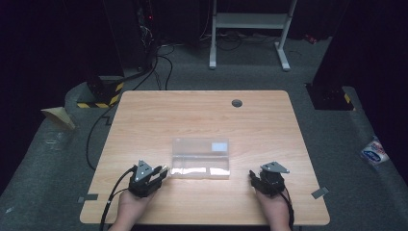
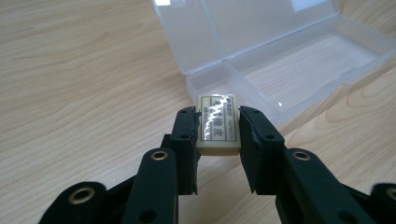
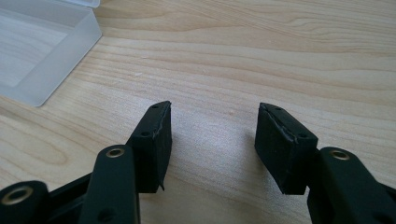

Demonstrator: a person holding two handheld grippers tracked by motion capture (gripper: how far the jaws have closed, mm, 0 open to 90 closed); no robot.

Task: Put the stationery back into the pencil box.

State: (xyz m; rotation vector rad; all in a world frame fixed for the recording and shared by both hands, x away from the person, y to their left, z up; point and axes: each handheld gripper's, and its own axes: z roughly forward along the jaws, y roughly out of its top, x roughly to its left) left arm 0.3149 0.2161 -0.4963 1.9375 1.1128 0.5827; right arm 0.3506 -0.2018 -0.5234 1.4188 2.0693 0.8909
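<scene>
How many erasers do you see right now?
1. The eraser is clamped in the left hand-held gripper, just short of the open clear box. Others may be hidden.

Left claw [image 2: 217, 122]: black jaws, brass-ringed holes, grey three-cornered plate, black cable.
Right claw [image 3: 212, 123]: same black jaws, grey plate.

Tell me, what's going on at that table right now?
Left gripper shut on eraser, beside the open clear box. Right gripper open, empty, over bare table. Nothing blocks the box.
</scene>
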